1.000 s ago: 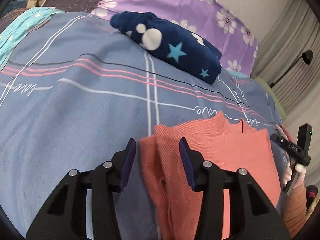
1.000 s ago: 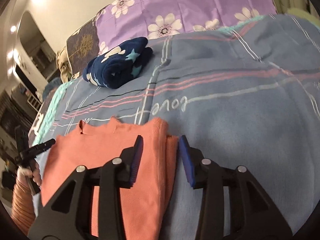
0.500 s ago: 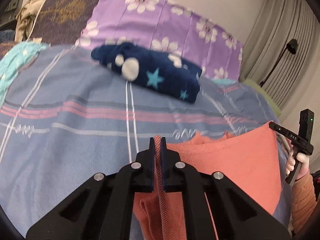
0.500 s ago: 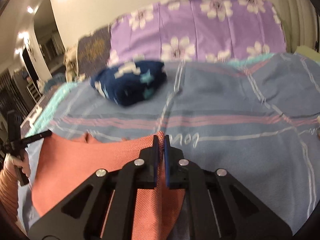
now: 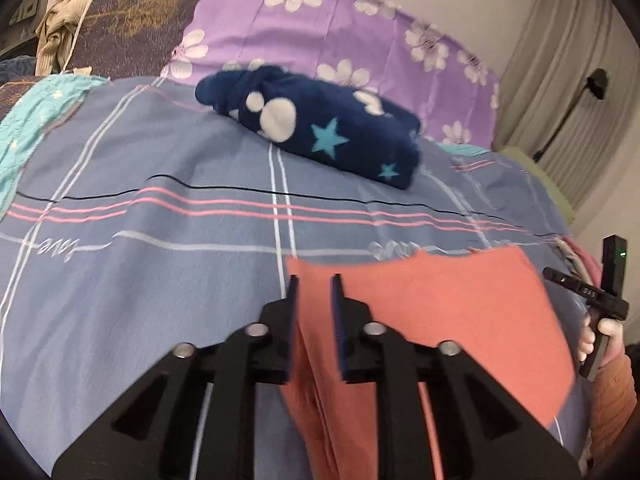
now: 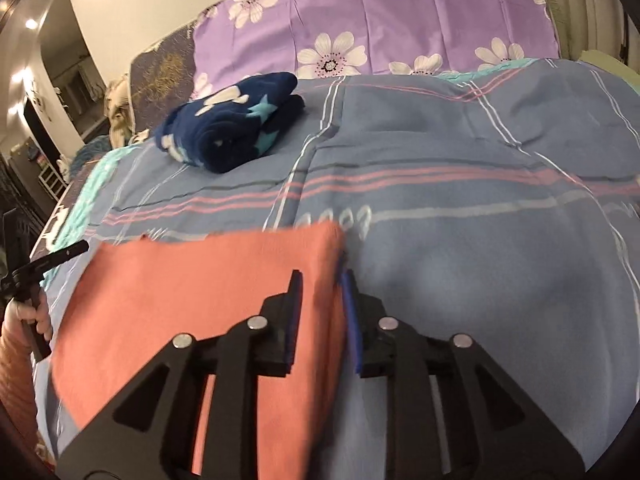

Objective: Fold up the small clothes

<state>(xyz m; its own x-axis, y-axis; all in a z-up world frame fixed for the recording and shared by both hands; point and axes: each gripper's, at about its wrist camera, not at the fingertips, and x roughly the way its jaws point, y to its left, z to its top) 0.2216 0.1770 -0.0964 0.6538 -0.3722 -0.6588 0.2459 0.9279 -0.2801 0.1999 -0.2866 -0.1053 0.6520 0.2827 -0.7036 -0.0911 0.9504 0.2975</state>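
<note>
Word "love" in white script, printed on blue striped bedsheet [image 5: 160, 184], seen upside down at left in left wrist view. Second white script print on same sheet [image 6: 480, 240] near orange garment edge, blurred, not legible. Small marking on other gripper's black body, too small to read.

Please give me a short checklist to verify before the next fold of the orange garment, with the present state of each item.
1. Left gripper open around the orange garment edge: ok.
2. Right gripper open around the opposite edge: ok.
3. Garment flat on the blue bedsheet: cannot tell, blurred.
4. Navy star blanket apart from the garment: ok.
5. Collar toward the purple floral pillow: ok.
</note>
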